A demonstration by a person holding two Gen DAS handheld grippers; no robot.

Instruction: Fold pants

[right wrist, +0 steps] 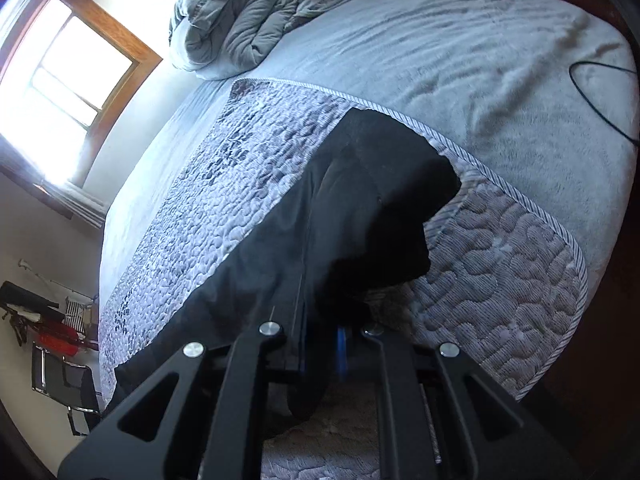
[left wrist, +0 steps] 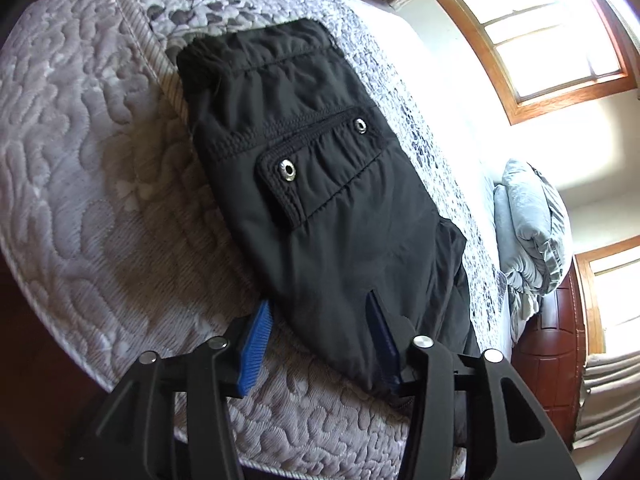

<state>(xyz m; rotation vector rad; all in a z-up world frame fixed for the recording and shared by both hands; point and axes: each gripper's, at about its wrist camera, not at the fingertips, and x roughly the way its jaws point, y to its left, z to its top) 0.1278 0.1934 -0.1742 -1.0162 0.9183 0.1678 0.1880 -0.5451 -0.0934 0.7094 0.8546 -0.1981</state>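
The black pants [left wrist: 320, 184] lie folded on a quilted grey pad [left wrist: 92, 168] on the bed, a snap-buttoned pocket [left wrist: 320, 164] facing up. My left gripper [left wrist: 320, 306] stands open at their near edge. One blue pad [left wrist: 256, 332] is clear of the cloth on the left, and the other pad [left wrist: 382, 324] rests against the fabric. In the right wrist view the pants [right wrist: 360, 208] run away from me in a dark bundle. My right gripper [right wrist: 322, 326] is shut on the pants, with a fold of their near edge pinched and raised off the pad.
A crumpled grey duvet [right wrist: 240, 28] lies at the head of the bed [right wrist: 480, 60]. A black cable [right wrist: 600, 92] crosses the sheet at the far right. Bright windows [left wrist: 552, 36] are beside the bed, and a chair with clutter [right wrist: 60, 340] stands on the floor.
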